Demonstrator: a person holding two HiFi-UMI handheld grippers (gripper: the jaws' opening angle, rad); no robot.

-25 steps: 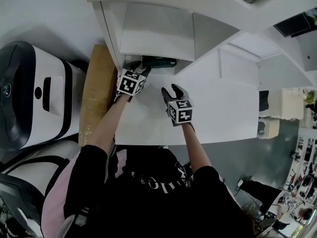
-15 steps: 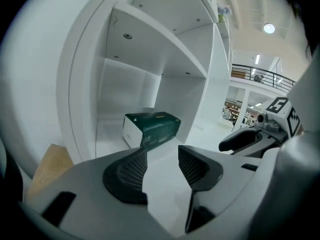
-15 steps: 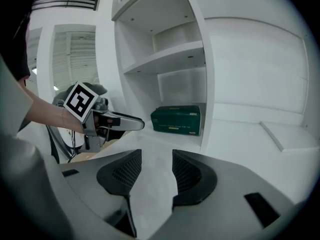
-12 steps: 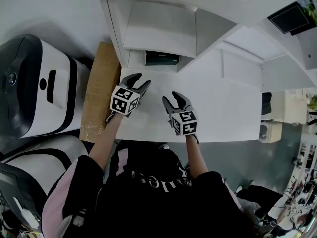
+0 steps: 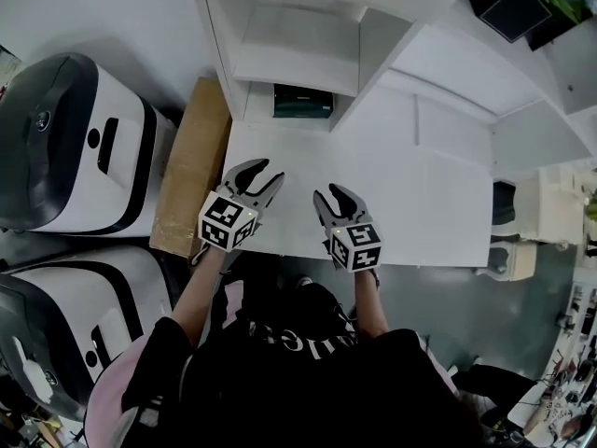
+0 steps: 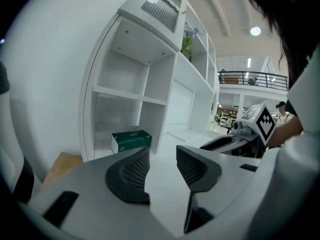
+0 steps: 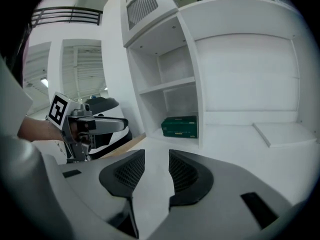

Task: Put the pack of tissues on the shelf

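The green pack of tissues lies in the lowest compartment of the white shelf, also seen as a green box in the left gripper view and a green box in the right gripper view. My left gripper hovers over the white table, well back from the shelf, its jaws apart and empty; they have just been closing. My right gripper hangs beside it, also open and empty, its jaws likewise narrowing. Both point toward the shelf.
A white table runs in front of the shelf. A brown cardboard box stands left of the table. Two large white and black machines sit further left. A taller white cabinet section continues to the right.
Both grippers have pulled back from the shelf toward the table's near edge and risen. The tissue pack stays in the shelf compartment. Both pairs of jaws have narrowed somewhat.
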